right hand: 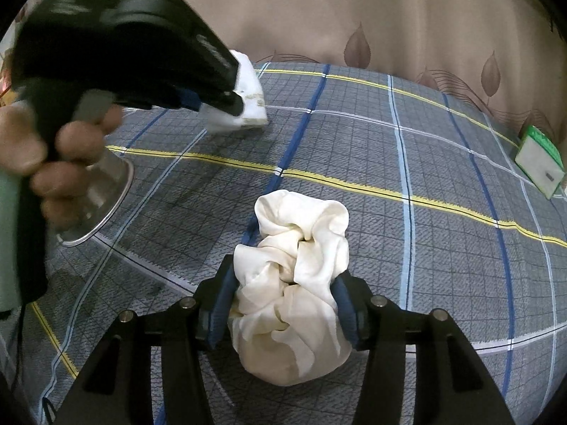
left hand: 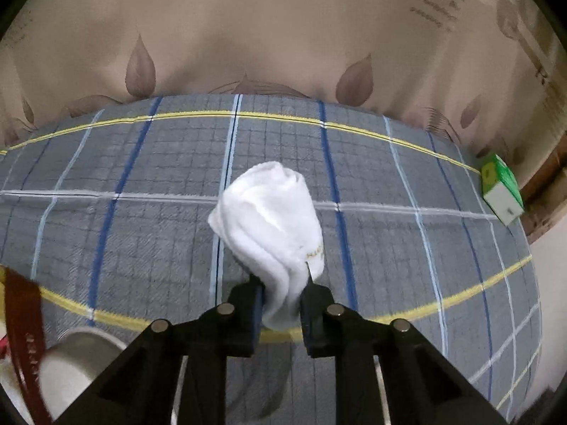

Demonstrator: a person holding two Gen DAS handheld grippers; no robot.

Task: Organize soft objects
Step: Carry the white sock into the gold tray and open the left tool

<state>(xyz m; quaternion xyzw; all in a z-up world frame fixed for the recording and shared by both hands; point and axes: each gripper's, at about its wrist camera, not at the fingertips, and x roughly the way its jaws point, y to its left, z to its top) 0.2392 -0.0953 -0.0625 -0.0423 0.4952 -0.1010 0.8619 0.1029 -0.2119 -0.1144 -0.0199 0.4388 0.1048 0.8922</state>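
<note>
Working over a grey plaid cloth (left hand: pixel 141 184) with blue, white and yellow lines, in front of a beige leaf-print curtain (left hand: pixel 283 35).

Left gripper (left hand: pixel 281 304), at the lower centre of the left wrist view, pinching the near end of a white sock (left hand: pixel 269 212), jaws nearly together on the fabric. In the right wrist view, showing up at the upper left, gripped by a hand (right hand: pixel 53 163), with the sock's end poking out past the fingertips just above the cloth.

Right gripper (right hand: pixel 283 304), at the lower centre of its own view, clasping a cream scrunchie (right hand: pixel 297 276) between blue pads (right hand: pixel 219 315), jaws partly open around the bunched fabric and pressing it from both sides. Scrunchie bulging above and below the pads, lower part seeming to rest on the cloth.

Also showing: a metal bowl (right hand: pixel 102 198) at middle left of the right wrist view, partly behind the hand; a green and white box (right hand: pixel 540 157) at the right edge.

Judging the step as carrying both soft items toward a common spot, possibly the bowl, though uncertain. For doing it well: keeping both grips firm but not crushing, lifting clear before travelling so nothing drags on the cloth, watching the sock's loose end for slipping, and keeping the two grippers apart to avoid a clash.
</note>
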